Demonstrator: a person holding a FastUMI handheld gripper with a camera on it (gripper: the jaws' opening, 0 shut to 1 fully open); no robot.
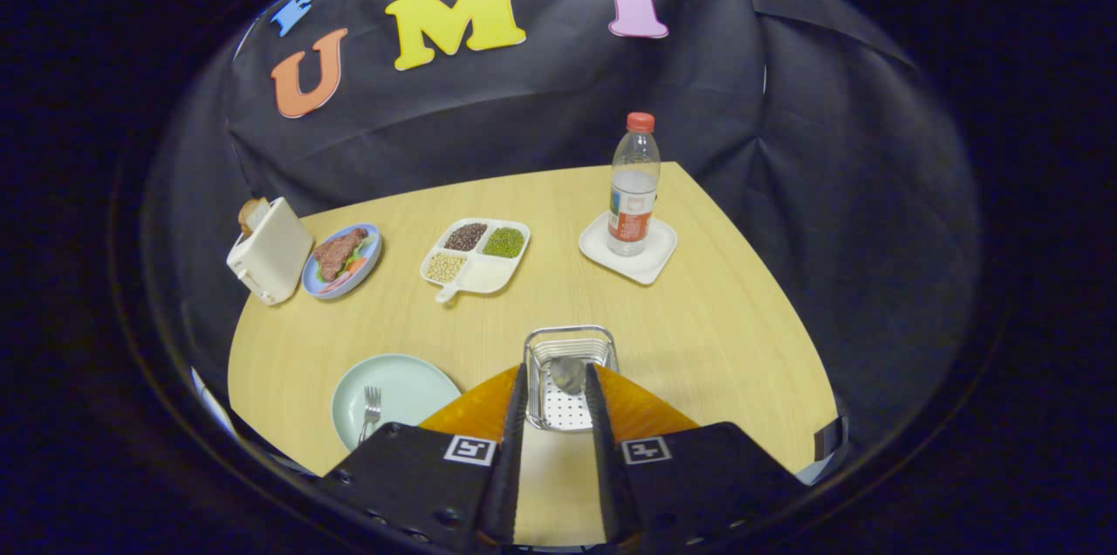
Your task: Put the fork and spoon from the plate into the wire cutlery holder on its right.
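The wire cutlery holder (569, 342) stands on the wooden table just ahead of my gripper (557, 370), and its near part lies between the two fingers. Inside it, between the fingertips, sits the spoon (567, 374); its bowl shows above the perforated floor and its handle is hidden. The fingers stand apart, with a gap on either side of the spoon, so the gripper is open. Left of the fingers is the pale green plate (410, 385), and the fork (371, 412) lies on its left part, tines pointing away from me.
Farther back stand a water bottle (633, 185) on a white square coaster (656, 263), a divided tray of beans (477, 255), a blue plate of food (342, 261) and a white toaster (269, 251). The table edge runs close behind the bottle and to the right.
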